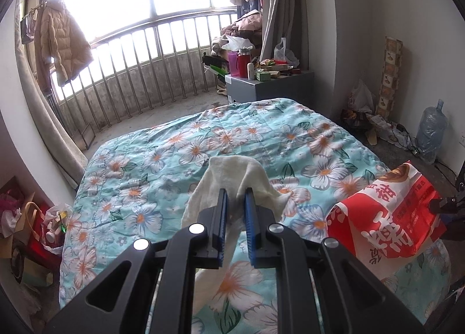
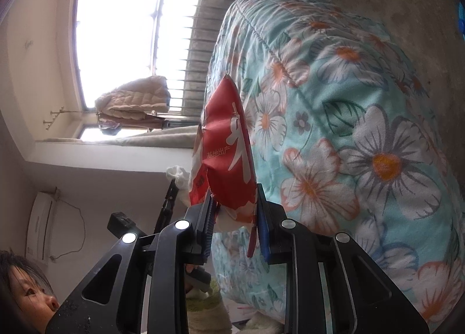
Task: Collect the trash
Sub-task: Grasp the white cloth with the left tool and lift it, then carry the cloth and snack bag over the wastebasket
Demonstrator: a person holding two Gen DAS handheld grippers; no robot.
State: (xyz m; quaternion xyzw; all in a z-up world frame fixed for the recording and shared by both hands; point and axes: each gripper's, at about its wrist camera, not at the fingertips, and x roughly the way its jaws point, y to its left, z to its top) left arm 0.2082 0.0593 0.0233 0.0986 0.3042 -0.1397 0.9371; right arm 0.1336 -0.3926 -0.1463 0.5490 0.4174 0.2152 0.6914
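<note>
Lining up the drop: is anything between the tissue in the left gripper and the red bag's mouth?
Nothing visible. The left gripper holds the white tissue above the floral quilt; the red bag, held by the right gripper, hangs beside it. Its mouth isn't visible.

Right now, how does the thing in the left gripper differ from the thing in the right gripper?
The left gripper holds a cream cloth: soft, plain, drooping over the fingers. The right gripper holds a red bag: glossy, printed with white characters, crinkled and standing stiff. The cloth hangs limp, while the bag keeps its shape. Both are gripped above the floral quilt.
</note>
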